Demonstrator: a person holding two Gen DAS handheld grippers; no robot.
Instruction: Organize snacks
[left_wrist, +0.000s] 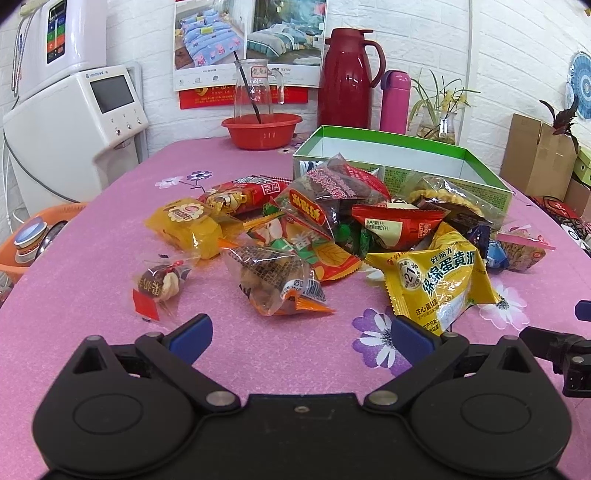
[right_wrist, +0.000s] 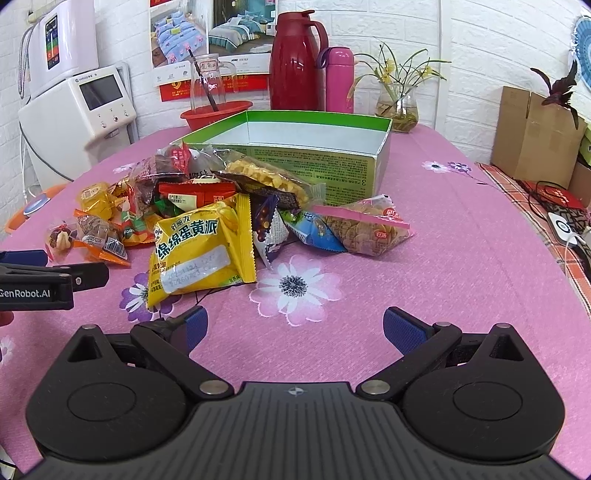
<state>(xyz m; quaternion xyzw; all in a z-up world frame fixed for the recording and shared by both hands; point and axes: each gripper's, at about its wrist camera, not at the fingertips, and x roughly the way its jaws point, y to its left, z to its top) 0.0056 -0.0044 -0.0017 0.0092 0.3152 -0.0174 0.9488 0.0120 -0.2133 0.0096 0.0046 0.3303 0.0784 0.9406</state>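
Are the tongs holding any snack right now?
No. The left tongs and the right tongs are both open and empty; the snacks lie on the table.

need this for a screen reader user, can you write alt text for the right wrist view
An open right gripper, holding nothing, hovers over a pink flowered tablecloth facing a pile of wrapped snacks, a yellow egg-yolk pie packet nearest. Behind the pile stands an open green box; the left gripper enters at the left edge.
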